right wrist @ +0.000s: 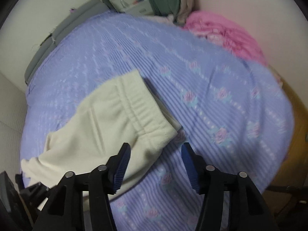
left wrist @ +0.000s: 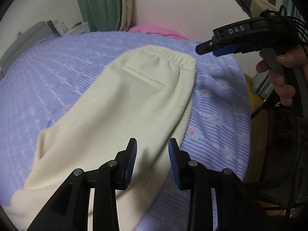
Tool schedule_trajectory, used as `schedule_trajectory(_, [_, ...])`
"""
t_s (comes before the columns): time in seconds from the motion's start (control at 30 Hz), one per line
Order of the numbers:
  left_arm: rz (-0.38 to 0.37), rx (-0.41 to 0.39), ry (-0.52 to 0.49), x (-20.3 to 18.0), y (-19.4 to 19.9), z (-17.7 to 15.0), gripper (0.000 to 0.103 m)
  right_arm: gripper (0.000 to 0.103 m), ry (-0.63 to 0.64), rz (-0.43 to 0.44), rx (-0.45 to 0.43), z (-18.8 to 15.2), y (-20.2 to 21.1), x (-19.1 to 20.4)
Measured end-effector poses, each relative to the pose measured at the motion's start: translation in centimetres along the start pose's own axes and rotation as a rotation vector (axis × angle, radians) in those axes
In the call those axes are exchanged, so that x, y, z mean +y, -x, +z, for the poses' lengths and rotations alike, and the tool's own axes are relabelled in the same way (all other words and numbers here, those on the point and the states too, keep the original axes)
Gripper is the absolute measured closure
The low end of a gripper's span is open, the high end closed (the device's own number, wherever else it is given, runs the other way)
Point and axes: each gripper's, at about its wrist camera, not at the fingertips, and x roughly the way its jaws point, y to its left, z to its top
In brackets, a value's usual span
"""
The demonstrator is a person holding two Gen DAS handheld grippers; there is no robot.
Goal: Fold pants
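Observation:
Cream pants (left wrist: 119, 104) lie flat on a blue flowered bedspread (left wrist: 57, 67), folded lengthwise, with the elastic waistband (left wrist: 169, 54) at the far end and a back pocket facing up. My left gripper (left wrist: 153, 144) is open and empty, hovering over the leg part. My right gripper (right wrist: 156, 150) is open and empty, just above the near corner of the waistband (right wrist: 142, 115); in the left wrist view the right gripper (left wrist: 215, 49) hangs right of the waistband. The pants (right wrist: 92, 129) run off to the lower left there.
A pink blanket (right wrist: 227, 32) is bunched at the far side of the bed by the wall. Green curtains (left wrist: 100, 3) hang behind. A grey headboard (right wrist: 67, 28) is at the left. The bed's right edge (left wrist: 248, 104) drops toward a yellow-brown floor.

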Motion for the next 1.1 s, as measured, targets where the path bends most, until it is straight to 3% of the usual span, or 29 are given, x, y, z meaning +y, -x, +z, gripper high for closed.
schedule_trajectory(0.17, [0.077, -0.014, 0.102, 1.1, 6.3, -1.2, 0.066, 0.043, 0.038, 0.060, -0.060, -0.7, 5.7, 2.3])
schedule_trajectory(0.33, [0.189, -0.023, 0.248, 5.7, 11.5, -4.7, 0.062, 0.040, 0.100, 0.148, -0.081, -2.5, 9.5, 7.8])
schedule_trajectory(0.53, [0.389, 0.020, 0.438, 15.7, 17.7, -12.7, 0.057, 0.040, 0.139, 0.286, -0.060, -5.6, 9.4, 17.7])
schedule_trajectory(0.7, [0.514, 0.030, 0.511, 24.6, 22.7, -20.6, 0.050, 0.040, 0.181, 0.351, -0.030, -9.5, 7.6, 28.3])
schedule_trajectory(0.8, [0.545, 0.025, 0.534, 30.5, 24.7, -25.6, 0.049, 0.040, 0.182, 0.335, -0.033, -11.8, 6.1, 34.4])
schedule_trajectory(0.93, [0.530, 0.032, 0.587, 40.0, 25.8, -32.4, 0.049, 0.040, 0.191, 0.271, -0.050, -16.1, 3.7, 43.5])
schedule_trajectory(1.1, [0.484, 0.068, 0.577, 47.5, 25.0, -36.8, 0.049, 0.040, 0.131, 0.152, -0.096, -20.7, 0.4, 52.0])
